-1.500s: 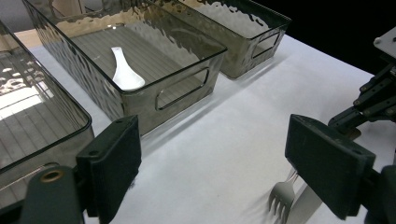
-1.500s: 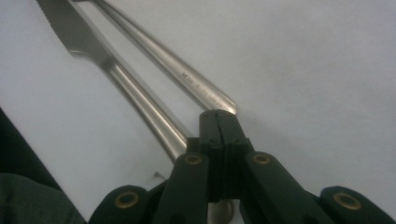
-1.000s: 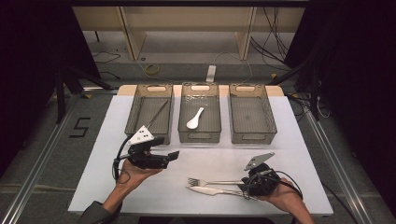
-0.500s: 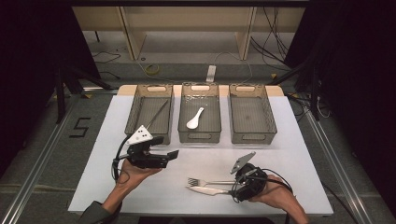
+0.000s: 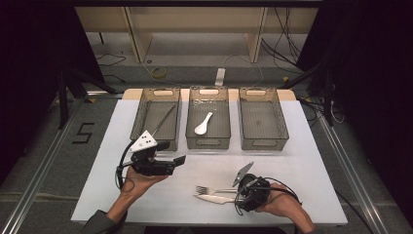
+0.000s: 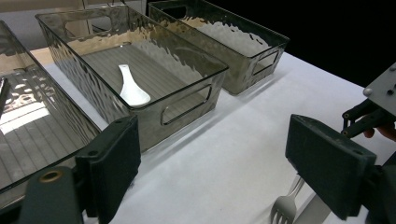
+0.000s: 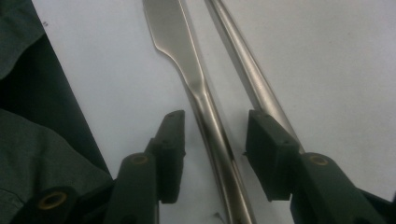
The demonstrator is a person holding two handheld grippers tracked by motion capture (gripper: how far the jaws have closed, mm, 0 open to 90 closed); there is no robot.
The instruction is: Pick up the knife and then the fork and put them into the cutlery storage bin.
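Observation:
A metal knife [image 5: 214, 199] and a fork [image 5: 208, 189] lie side by side near the table's front edge. My right gripper [image 5: 238, 196] is at their handle ends. In the right gripper view my right gripper [image 7: 217, 123] is open, its jaws low on either side of the knife handle [image 7: 205, 100] without touching it. The fork handle [image 7: 247, 70] runs just past the right jaw. My left gripper [image 5: 171, 152] is held above the table in front of the left tray, wide open and empty [image 6: 229, 163]. The fork's tines [image 6: 285, 208] lie ahead of it.
Three clear grey trays stand in a row at the back. The left tray [image 5: 141, 119] holds a thin dark utensil [image 5: 163, 121], the middle tray [image 5: 191, 122] a white spoon [image 5: 203, 124], and the right tray [image 5: 280, 122] nothing. White tabletop [image 5: 302, 161] lies between trays and cutlery.
My right gripper has moved left and dropped over the cutlery handles, its jaws now astride the knife handle. The left gripper has stayed in place.

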